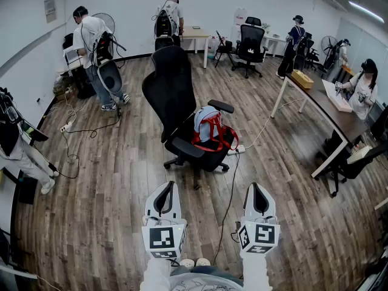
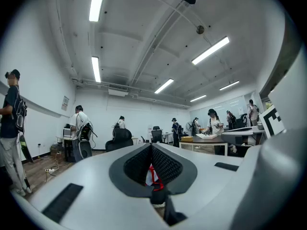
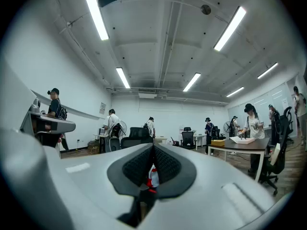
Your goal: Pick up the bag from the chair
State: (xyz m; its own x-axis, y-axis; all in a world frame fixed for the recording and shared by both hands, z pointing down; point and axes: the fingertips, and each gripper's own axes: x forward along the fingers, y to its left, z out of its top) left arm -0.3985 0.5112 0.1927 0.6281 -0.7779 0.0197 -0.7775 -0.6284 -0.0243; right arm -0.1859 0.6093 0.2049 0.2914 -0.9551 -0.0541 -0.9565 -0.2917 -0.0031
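Head view: red-strapped bag [image 1: 207,122] on chair [image 1: 171,85].

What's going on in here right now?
A person holds a tool in each hand, facing a black chair with a blue and red bag on its seat. The left tool and right tool are both shut and empty, held low and well short of the chair. The bag lies untouched, so the pick-up has not begun. Other people are busy elsewhere around the room.
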